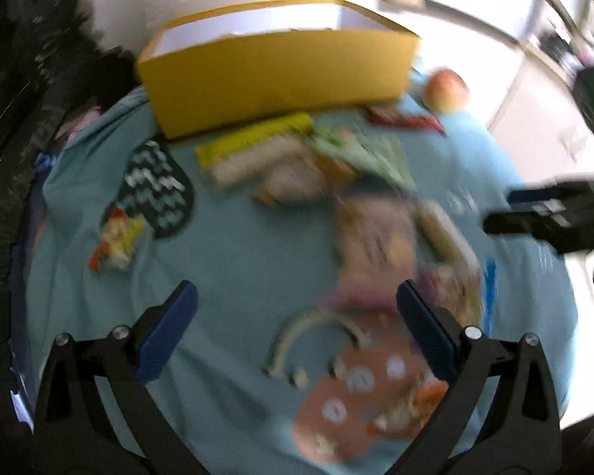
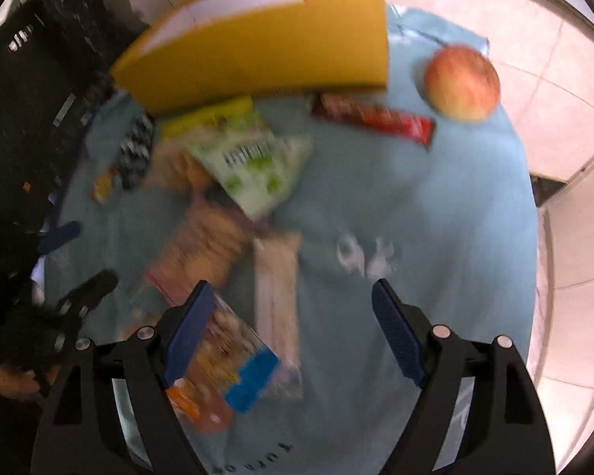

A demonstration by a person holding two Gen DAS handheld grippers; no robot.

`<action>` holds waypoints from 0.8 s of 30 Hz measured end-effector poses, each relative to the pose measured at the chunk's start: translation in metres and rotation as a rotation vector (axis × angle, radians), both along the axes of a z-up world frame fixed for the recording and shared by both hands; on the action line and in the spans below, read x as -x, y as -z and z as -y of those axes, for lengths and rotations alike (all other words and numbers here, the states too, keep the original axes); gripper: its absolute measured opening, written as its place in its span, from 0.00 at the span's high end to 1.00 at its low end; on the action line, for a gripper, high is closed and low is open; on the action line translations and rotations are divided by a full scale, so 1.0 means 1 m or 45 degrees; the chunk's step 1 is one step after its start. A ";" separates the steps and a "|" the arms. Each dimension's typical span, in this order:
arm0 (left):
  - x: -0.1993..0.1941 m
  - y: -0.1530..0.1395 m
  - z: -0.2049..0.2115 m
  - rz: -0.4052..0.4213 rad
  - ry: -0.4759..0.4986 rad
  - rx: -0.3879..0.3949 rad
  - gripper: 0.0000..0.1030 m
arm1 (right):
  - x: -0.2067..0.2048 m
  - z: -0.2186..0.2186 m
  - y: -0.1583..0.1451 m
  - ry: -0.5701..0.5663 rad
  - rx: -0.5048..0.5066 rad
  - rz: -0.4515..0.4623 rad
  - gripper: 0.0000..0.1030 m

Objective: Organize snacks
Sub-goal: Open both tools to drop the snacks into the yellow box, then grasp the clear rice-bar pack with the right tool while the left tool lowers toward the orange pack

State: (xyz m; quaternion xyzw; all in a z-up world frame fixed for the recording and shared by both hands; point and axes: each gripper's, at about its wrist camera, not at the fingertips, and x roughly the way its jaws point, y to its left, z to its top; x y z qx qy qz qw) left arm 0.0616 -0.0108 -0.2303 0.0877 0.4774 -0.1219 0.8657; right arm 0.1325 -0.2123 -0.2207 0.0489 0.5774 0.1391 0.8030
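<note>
Both grippers, left gripper (image 1: 297,324) and right gripper (image 2: 293,320), jaws apart, empty. Risk: overlapping snack packets (image 2: 249,162) mid-table; one grasp may snag two.

The left gripper (image 1: 296,303) is showing black angular plastic arms with silver round screws. The right gripper (image 2: 293,301) is bearing matching blue ribbed rectangular pads (image 2: 394,330).

left wrist: steep down, near | right wrist: same | shared: yellow box (image 1: 277,75), apple (image 2: 461,83)
</note>
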 end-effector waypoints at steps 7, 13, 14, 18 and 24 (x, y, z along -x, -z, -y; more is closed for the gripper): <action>0.025 0.018 0.012 -0.040 0.057 -0.018 0.02 | 0.006 -0.020 0.023 -0.028 0.080 -0.033 0.24; 0.028 0.022 0.005 -0.057 0.026 0.004 0.02 | -0.006 -0.035 0.031 -0.027 0.129 -0.030 0.28; 0.028 0.022 0.005 -0.056 0.024 0.005 0.02 | -0.009 -0.036 0.033 -0.024 0.137 -0.036 0.30; 0.028 0.023 0.004 -0.060 0.017 0.006 0.02 | -0.016 -0.045 0.042 -0.048 0.163 -0.055 0.67; 0.027 0.024 0.002 -0.066 0.010 0.010 0.02 | -0.016 -0.069 0.045 -0.144 0.334 0.013 0.67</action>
